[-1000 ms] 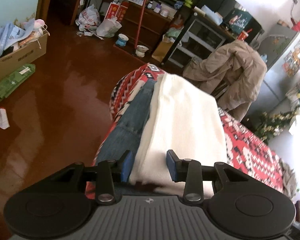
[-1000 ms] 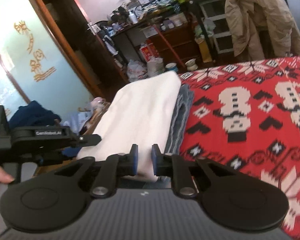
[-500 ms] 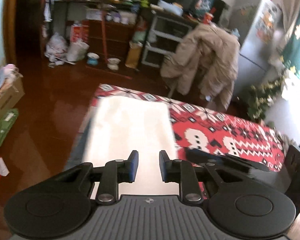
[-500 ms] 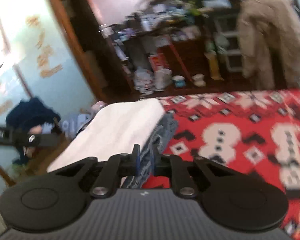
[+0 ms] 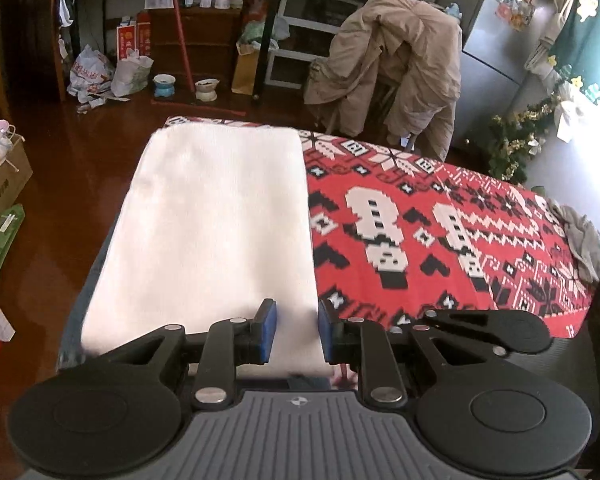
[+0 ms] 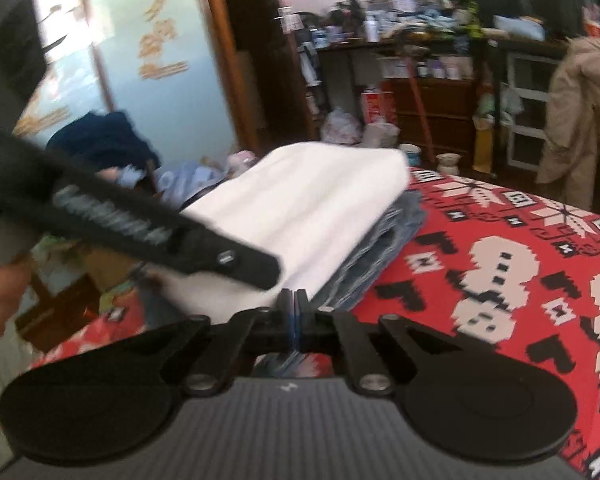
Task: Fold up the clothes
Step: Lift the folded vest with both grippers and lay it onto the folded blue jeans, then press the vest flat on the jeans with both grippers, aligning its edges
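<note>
A folded white cloth [image 5: 216,232] lies on a folded pair of jeans [image 6: 380,248] at the left end of a table under a red patterned cover [image 5: 440,220]. My left gripper [image 5: 296,332] hovers over the cloth's near right corner. Its jaws stand a little apart and the cloth beneath lies flat, not pinched. In the right wrist view the left gripper [image 6: 260,270] shows as a black bar across the white cloth [image 6: 312,200]. My right gripper [image 6: 294,312] sits at the near edge of the jeans, shut, with nothing seen between its pads.
A grey garment [image 5: 584,240] lies crumpled at the table's far right. A beige coat [image 5: 400,64] hangs on a chair behind the table. A cardboard box [image 5: 0,184] and bags stand on the brown floor at the left. A hand [image 6: 0,300] shows at the left edge.
The left jaws narrowed from wide to a small gap, and the left gripper swung right along the cloth's near edge. The right jaws closed fully. The left gripper now reaches across the right view.
</note>
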The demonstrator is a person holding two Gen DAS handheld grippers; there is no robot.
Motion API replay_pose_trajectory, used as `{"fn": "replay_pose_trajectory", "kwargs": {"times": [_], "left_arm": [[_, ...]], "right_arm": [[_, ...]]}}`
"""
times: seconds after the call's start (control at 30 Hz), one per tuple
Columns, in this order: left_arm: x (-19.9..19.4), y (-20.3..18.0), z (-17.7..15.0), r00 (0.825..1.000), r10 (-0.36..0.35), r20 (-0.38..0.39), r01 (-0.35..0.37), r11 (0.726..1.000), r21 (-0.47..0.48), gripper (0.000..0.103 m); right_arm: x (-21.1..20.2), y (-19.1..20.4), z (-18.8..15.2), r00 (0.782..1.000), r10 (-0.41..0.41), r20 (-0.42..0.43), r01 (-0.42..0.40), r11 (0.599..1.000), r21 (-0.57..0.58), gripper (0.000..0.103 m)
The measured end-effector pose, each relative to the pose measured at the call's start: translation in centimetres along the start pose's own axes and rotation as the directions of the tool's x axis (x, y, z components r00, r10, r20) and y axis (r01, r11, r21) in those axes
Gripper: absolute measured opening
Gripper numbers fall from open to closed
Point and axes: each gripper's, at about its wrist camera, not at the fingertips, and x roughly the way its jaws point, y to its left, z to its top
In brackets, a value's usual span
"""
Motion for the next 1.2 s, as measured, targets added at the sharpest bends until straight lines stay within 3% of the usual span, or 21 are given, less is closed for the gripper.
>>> {"fn": "replay_pose_trajectory", "kwargs": {"times": [0.17, 0.3, 0.47, 0.6, 0.73, 1.07, 1.2], "left_arm": [[-1.3, -0.3, -0.5, 1.000, -0.011, -0.013, 0.011, 1.000, 0.007, 0.021], [-1.1, 0.2, 1.5, 0.999, -0.011, 0.030, 0.012, 0.999, -0.033, 0.021], [1.9, 1.2, 5.6, 0.999, 0.012, 0.050, -0.008, 0.996, -0.085, 0.020], [4.8, 1.4, 8.2, 0.998, 0.046, 0.047, -0.043, 0.997, -0.069, 0.020], [7.2, 2.2, 10.2, 0.999, 0.028, 0.036, -0.025, 0.995, -0.093, 0.020], [8.2, 3.0, 11.3, 0.998, -0.007, 0.056, 0.015, 0.989, -0.144, 0.020], [8.3, 3.4, 11.3, 0.998, -0.010, 0.064, 0.021, 0.985, -0.171, 0.020]], "right_arm": [[-2.2, 0.3, -0.9, 0.999, 0.045, 0.001, -0.045, 0.999, -0.012, 0.003], [-2.3, -2.0, 0.5, 0.999, 0.007, 0.039, -0.008, 1.000, 0.023, 0.005], [1.3, -5.5, 3.9, 0.999, -0.010, 0.040, 0.008, 0.999, 0.051, 0.004], [3.9, -6.9, 5.7, 0.999, -0.009, 0.040, 0.008, 1.000, 0.026, 0.004], [6.4, -9.2, 7.0, 0.998, -0.036, 0.048, 0.034, 0.998, 0.045, 0.005], [10.9, -13.7, 8.7, 0.994, -0.096, 0.049, 0.089, 0.987, 0.133, 0.005], [10.8, -13.5, 7.8, 0.995, -0.093, 0.040, 0.089, 0.991, 0.097, 0.007]]}}
